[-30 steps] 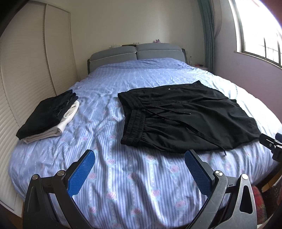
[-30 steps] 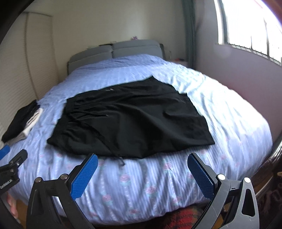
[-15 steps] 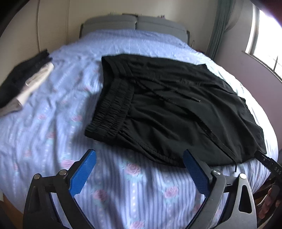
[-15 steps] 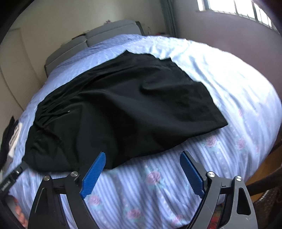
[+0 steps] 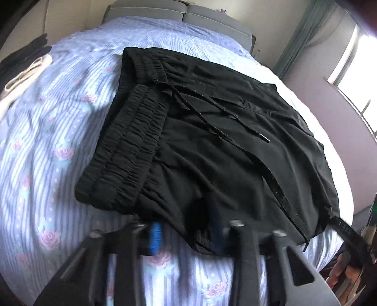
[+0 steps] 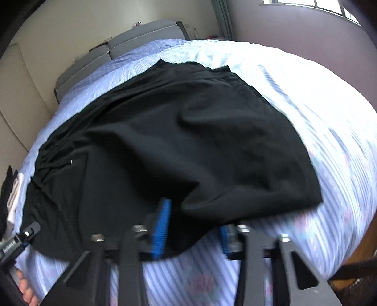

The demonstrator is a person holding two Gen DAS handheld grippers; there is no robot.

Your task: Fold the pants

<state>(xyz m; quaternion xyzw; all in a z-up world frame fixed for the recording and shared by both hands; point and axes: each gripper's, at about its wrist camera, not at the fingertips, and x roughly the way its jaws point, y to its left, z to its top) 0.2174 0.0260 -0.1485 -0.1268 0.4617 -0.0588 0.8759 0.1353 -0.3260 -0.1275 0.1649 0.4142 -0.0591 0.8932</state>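
Note:
Black pants (image 5: 212, 146) with an elastic waistband and a drawstring lie flat on the bed, waistband to the left; they also show in the right wrist view (image 6: 188, 146). My left gripper (image 5: 186, 237) is at their near edge close to the waistband, its blue pads narrowed around the hem fabric. My right gripper (image 6: 193, 228) is at the near edge toward the leg end, its blue pads also narrowed with black fabric between them. Both views are motion-blurred.
The bed (image 5: 47, 164) has a blue striped cover with roses. A folded stack of black and white clothes (image 5: 21, 68) lies at its far left. A grey headboard (image 5: 183, 11) is at the back, a window wall on the right.
Both grippers have moved forward and down to the pants' near edge. Their jaws have closed from wide open to narrow, with the fabric edge now between the pads.

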